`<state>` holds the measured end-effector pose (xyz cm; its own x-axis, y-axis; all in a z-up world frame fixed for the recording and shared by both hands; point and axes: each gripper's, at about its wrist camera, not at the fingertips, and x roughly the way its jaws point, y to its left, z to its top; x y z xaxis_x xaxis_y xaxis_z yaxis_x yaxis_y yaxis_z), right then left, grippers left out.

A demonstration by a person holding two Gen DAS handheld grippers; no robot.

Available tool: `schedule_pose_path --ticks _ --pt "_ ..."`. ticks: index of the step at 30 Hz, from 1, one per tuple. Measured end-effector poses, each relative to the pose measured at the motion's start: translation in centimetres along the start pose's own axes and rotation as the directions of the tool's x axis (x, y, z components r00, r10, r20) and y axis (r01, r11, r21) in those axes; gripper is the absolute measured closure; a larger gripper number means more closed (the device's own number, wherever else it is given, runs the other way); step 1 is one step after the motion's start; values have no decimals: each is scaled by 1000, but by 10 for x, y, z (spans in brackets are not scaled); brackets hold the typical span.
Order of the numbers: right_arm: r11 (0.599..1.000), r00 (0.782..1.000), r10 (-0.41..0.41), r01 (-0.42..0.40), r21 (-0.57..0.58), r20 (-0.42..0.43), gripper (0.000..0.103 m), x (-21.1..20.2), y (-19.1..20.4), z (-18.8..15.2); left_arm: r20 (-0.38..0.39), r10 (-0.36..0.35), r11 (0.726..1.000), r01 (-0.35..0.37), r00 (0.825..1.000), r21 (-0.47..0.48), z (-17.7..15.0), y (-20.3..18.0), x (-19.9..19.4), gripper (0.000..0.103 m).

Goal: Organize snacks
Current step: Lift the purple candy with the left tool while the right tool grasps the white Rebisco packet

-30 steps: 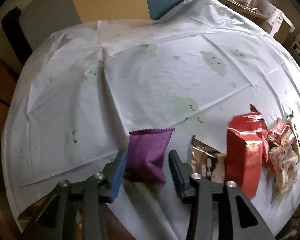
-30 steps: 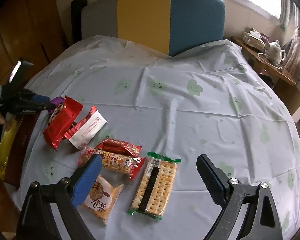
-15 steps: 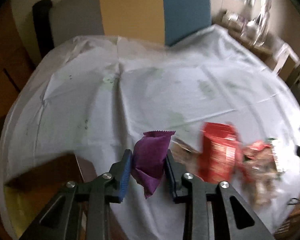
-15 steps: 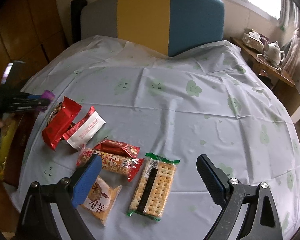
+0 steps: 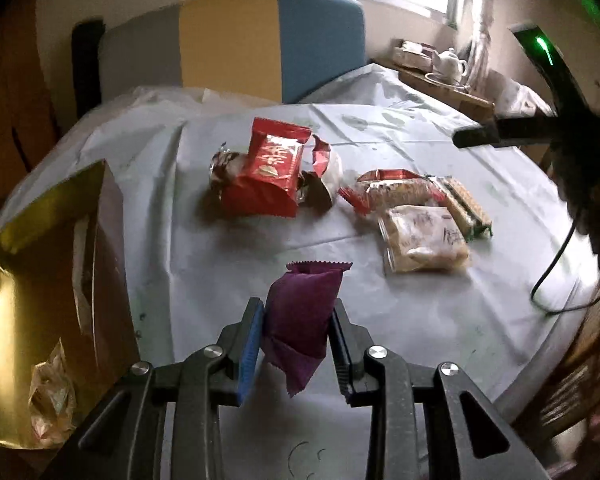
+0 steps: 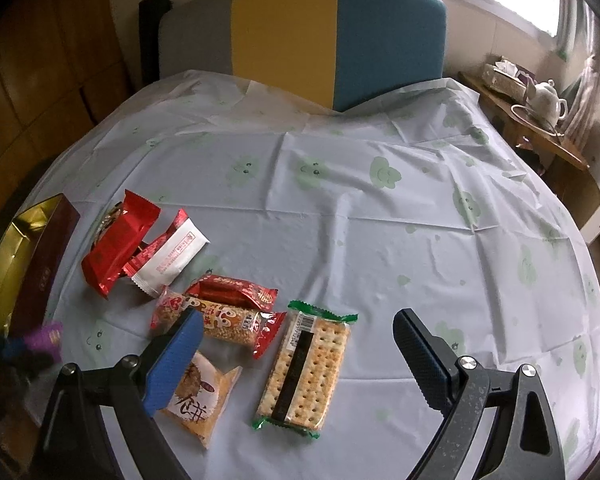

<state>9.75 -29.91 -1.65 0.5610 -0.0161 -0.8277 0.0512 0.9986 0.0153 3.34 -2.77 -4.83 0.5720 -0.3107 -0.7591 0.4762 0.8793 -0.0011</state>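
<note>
One purple packet (image 5: 302, 322) is clamped in the left gripper (image 5: 296, 344) above the table's (image 5: 220, 248) left edge; next, release it into the gold box (image 5: 40, 280); right gripper (image 6: 296, 352) hangs open

Purple snack packet (image 5: 300, 316) between left gripper (image 5: 296, 344) jaws, above tablecloth (image 5: 220, 264).

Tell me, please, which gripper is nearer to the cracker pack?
Right. The right gripper hovers open directly over the cracker pack; the left gripper, clamping the purple packet, is off beside the box.
</note>
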Motion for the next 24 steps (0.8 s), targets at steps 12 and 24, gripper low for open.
schedule_pose_path --ticks 12,24 --pt "963 964 255 -247 110 -69 47 14 20 2 27 -35 995 37 999 -91 -17 17 4 70" --pt "939 937 308 -273 207 -163 47 85 74 45 -24 -103 974 96 994 -208 -23 32 18 80"
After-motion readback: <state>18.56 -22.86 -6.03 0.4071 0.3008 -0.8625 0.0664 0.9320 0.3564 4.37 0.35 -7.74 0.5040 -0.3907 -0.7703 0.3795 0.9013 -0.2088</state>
